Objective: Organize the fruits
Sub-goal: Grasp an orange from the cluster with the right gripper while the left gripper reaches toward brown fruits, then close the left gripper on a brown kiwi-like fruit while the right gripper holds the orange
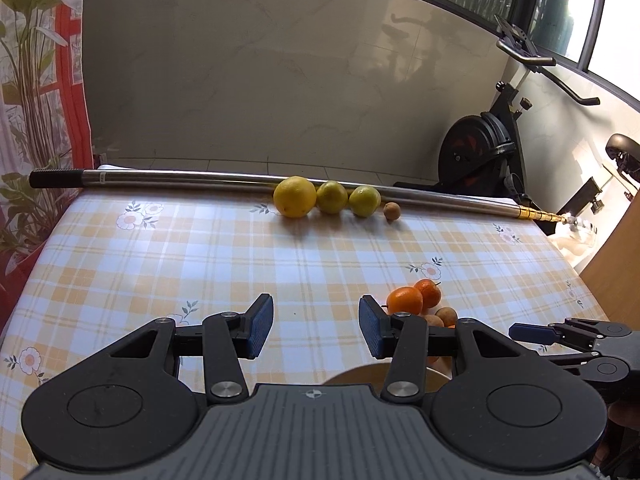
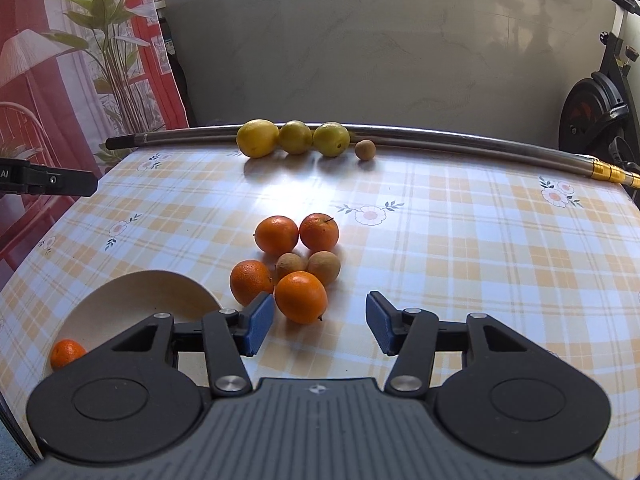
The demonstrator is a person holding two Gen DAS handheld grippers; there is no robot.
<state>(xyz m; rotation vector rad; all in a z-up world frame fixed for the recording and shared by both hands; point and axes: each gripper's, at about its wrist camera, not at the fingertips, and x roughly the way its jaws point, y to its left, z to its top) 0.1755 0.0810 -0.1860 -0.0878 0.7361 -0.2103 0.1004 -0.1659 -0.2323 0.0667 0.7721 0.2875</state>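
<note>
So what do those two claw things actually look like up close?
Both look alike. The left gripper and right gripper are matte black linkages with silver pivot bolts, round black discs at the base and a grey ribbed plate with a small compass-like mark. Each finger ends in a blue textured pad. No cables or sleeves show.

probably a home balcony: exercise bike [image 1: 480,152], curtain [image 2: 80,60], checked tablecloth [image 2: 440,240]
</note>
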